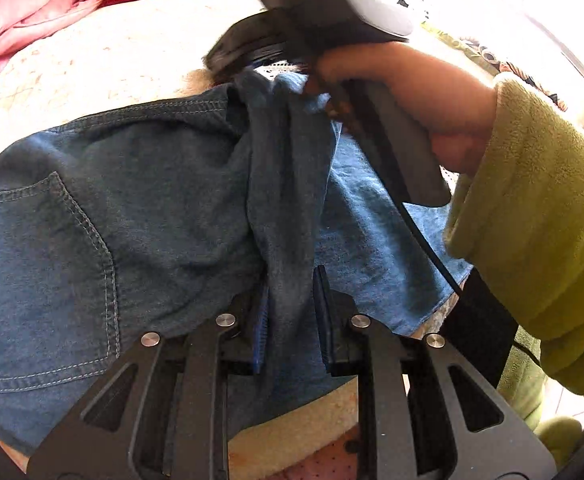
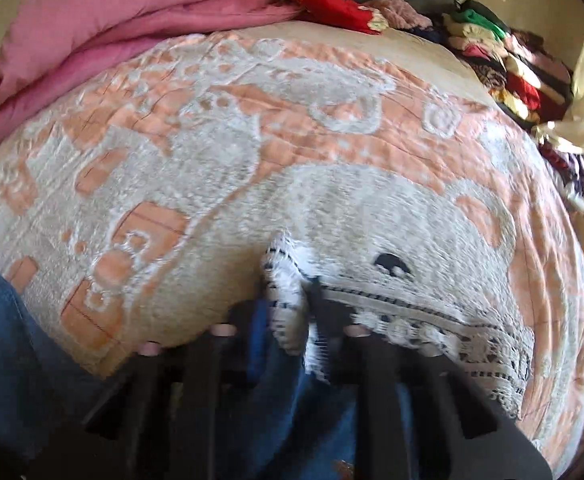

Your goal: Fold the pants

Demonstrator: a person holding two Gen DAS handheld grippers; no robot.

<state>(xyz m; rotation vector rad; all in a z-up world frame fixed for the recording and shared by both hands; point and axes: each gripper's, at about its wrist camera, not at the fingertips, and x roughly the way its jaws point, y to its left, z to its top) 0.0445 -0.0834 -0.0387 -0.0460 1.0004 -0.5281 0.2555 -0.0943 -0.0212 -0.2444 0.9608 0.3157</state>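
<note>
Blue denim pants (image 1: pixel 139 216) spread on the bed (image 2: pixel 251 140), back pocket up, with one bunched fold rising from the pants' middle. Left gripper (image 1: pixel 289 320) clamped on the near end of that fold. Right gripper (image 2: pixel 285 316) at the fold's far end, closed on denim and a bit of white lace cloth (image 2: pixel 432 324). Pink blanket (image 2: pixel 103 20) well beyond the pants, at the bed's far edge.
</note>
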